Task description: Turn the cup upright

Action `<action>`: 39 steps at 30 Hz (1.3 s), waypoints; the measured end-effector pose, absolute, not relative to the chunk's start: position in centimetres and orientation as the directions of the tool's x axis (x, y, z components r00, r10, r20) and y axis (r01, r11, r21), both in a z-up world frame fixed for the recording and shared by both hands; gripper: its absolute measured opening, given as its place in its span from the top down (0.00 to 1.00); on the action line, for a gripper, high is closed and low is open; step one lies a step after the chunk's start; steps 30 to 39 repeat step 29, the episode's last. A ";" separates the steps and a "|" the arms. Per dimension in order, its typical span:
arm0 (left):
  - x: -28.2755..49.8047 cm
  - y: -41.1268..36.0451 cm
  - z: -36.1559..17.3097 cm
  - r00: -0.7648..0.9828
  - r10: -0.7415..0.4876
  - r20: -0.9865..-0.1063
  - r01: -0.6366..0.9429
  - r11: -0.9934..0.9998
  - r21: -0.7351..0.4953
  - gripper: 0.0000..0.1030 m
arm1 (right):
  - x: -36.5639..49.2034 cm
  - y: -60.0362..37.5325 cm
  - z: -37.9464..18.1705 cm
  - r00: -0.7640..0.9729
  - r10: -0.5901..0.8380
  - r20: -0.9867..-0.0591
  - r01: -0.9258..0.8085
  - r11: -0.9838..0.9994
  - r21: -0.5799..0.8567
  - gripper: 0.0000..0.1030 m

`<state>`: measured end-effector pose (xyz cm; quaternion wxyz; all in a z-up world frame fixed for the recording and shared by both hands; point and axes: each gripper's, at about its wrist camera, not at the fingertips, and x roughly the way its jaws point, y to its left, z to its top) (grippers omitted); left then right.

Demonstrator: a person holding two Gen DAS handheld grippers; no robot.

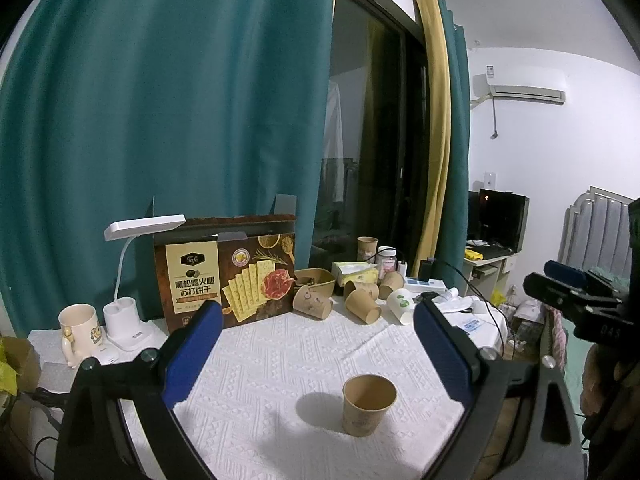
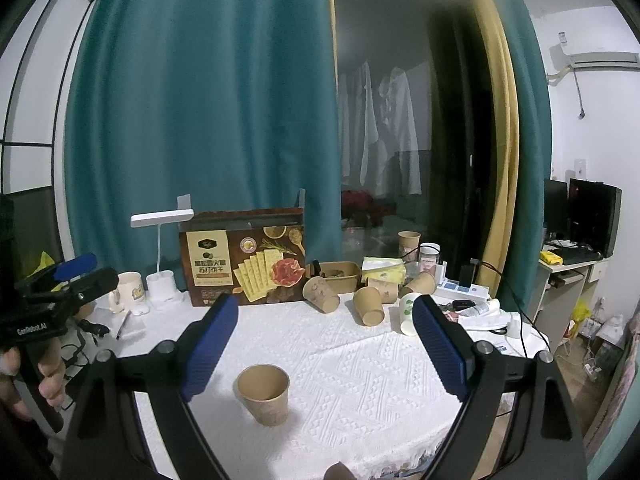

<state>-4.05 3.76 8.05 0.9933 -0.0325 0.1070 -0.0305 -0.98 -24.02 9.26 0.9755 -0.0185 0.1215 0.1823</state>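
A brown paper cup (image 1: 369, 405) stands upright, mouth up, on the white textured tablecloth (image 1: 280, 364); the right wrist view shows the same cup (image 2: 264, 399) left of centre. My left gripper (image 1: 318, 314) is open, its blue pads wide apart, and the cup sits low between them, touching neither. My right gripper (image 2: 322, 310) is open too, with the cup near its left pad (image 2: 210, 346) but apart from it. Each gripper shows at the edge of the other's view, held by a hand (image 2: 24, 376).
At the back lie several tipped brown cups (image 1: 362, 306) and a white cup (image 1: 402, 304), beside a cracker box (image 1: 228, 278), a brown bowl (image 1: 316, 280), a tissue pack (image 1: 356, 272), a white lamp (image 1: 128, 320) and a mug (image 1: 78, 326). Cables run off the right edge.
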 end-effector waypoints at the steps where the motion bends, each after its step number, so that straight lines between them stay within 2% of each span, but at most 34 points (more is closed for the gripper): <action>1: -4.0 3.8 8.1 0.975 -0.066 -0.211 0.052 0.996 -0.071 0.07 | -1.0 -24.0 9.2 0.904 0.351 -0.244 -0.360 0.933 0.008 0.15; 39: -4.1 3.6 7.9 0.974 -0.064 -0.217 0.050 0.996 -0.071 0.07 | -1.1 -24.5 9.1 0.903 0.345 -0.255 -0.356 0.935 0.005 0.15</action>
